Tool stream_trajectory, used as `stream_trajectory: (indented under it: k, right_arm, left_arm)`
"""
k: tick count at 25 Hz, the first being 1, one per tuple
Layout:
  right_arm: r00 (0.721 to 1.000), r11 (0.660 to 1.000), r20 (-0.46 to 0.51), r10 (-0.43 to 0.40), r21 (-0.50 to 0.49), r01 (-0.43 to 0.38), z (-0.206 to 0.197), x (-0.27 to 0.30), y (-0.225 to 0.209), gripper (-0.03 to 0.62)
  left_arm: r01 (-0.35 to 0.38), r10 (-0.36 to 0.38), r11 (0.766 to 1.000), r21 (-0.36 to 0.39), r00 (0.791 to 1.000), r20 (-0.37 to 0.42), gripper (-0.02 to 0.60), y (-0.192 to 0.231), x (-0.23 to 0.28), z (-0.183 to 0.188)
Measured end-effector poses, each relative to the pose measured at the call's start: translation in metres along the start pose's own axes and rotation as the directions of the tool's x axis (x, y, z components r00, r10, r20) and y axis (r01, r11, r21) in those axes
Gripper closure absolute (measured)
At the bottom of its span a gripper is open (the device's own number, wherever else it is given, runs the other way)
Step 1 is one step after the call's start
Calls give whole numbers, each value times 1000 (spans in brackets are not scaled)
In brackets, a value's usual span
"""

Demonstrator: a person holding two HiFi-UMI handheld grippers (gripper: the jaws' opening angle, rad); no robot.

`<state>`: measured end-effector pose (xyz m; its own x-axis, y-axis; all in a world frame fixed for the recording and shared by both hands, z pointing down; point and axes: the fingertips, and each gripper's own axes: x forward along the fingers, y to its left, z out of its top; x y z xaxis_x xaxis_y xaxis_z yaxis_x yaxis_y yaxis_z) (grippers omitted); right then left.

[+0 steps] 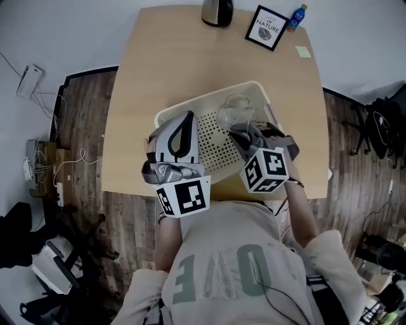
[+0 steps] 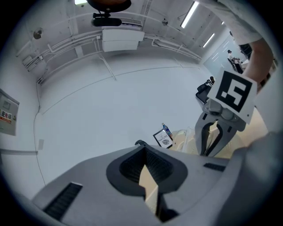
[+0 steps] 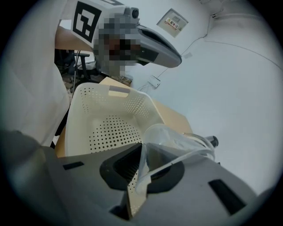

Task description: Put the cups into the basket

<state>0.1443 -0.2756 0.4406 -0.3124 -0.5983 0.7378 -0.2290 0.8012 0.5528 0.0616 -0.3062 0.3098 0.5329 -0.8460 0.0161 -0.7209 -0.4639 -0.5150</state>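
Cup position first: the clear one hangs over the far right part of the white perforated basket, which sits mid-bench. My right gripper is clenched on the cup's thin wall near the rim. In the right gripper view the transparent edge runs straight between the jaws, with the basket floor beyond it. My left gripper is over the basket's left side, with its jaws drawn together on nothing.

My worries from here:
- The pinch is on a thin, slick wall, so the cup could slip, or buckle if squeezed harder.
- The cup looks tilted in the grip. Let go from up here and I'd expect it to bounce or roll on the hard floor, or tip against the right wall.
- It sits near the far right corner, so a small drift outward could catch the rim or land it on the bench.
- The left gripper is close enough to the basket that a careless move could shove it.

Readable writing is scarce. The framed picture at the far edge reads "OF NATURE", and the finer print is too small. The blue bottle beside it has an illegible label. My shirt carries big letters that look like "ONE" upside down.
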Motion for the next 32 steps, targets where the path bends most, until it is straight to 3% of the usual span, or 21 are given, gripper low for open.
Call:
stream_trajectory:
  k: [7,11,14,17,23,32]
  right_arm:
    - [982,975,-94,163,-134,-175,-5,33,18,572]
    - [949,941,-184,255,-178,-287,-16,52,35,572]
    - [910,900,-259,323,-212,-380,-26,67,51,572]
    - [884,862,-313,348,-263,-433,-33,76,63,572]
    - [861,835,-337,381,-275,-477,-33,81,74,572]
    - [806,778,-432,406,-300,-553,-47,90,80,572]
  left_arm:
    - [-23,22,1000,-13,999,-30,577,6,-1,-13]
    - [-33,32,999,-28,998,-51,575,9,-2,-24]
    - [-42,40,998,-38,997,-66,577,13,-5,-32]
    - [-47,43,998,-50,996,-79,577,15,-10,-38]
    - [-61,56,997,-51,994,-97,577,19,-14,-46]
    - [-72,66,996,-57,992,-110,575,18,-16,-50]
